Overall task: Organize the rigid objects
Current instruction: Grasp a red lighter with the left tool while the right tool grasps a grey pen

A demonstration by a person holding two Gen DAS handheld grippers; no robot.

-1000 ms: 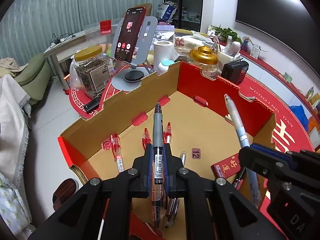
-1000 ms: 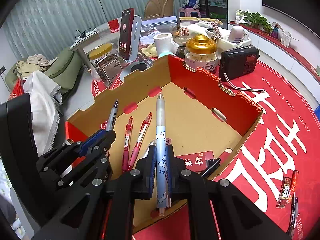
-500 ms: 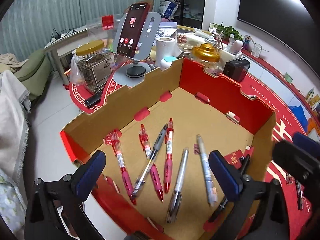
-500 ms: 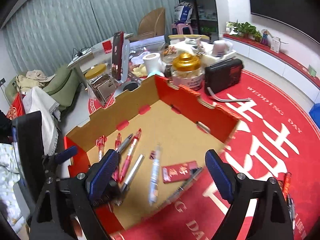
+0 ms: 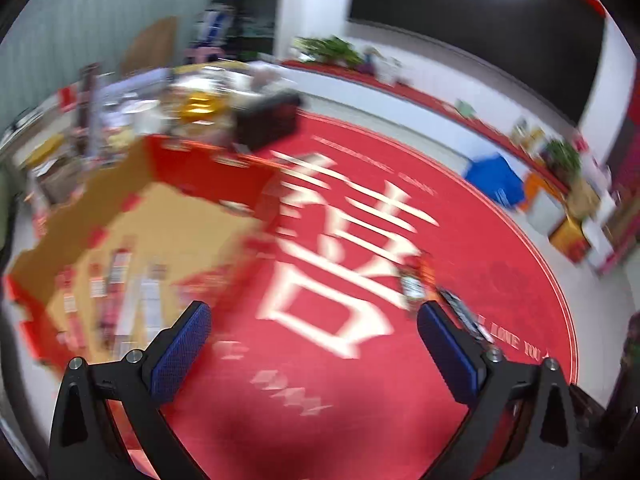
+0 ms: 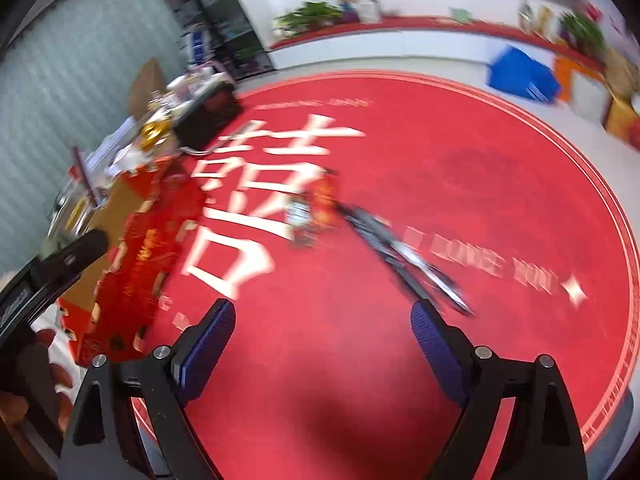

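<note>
Both views are motion-blurred. The cardboard box (image 5: 132, 208) with red outer walls is at the left, and several pens (image 5: 120, 284) lie blurred on its floor. My left gripper (image 5: 312, 316) is open and empty over the red round mat (image 5: 320, 380). A small red packet (image 5: 416, 276) and a dark pen (image 5: 460, 312) lie on the mat by its right finger. In the right wrist view, my right gripper (image 6: 322, 312) is open and empty. Dark pens (image 6: 400, 252) and the red packet (image 6: 316, 204) lie ahead of it, with the box (image 6: 148, 232) to the left.
A black radio (image 5: 268, 120) and a gold-lidded jar (image 5: 198, 106) stand behind the box among blurred clutter. A blue crate (image 6: 520, 76) sits on the floor beyond the mat. One finger of the left gripper (image 6: 88, 246) shows at the left edge of the right wrist view.
Both grippers opened and let their pens drop into the box. Both have since swung right, away from the box and out over the red mat toward the loose pens.
</note>
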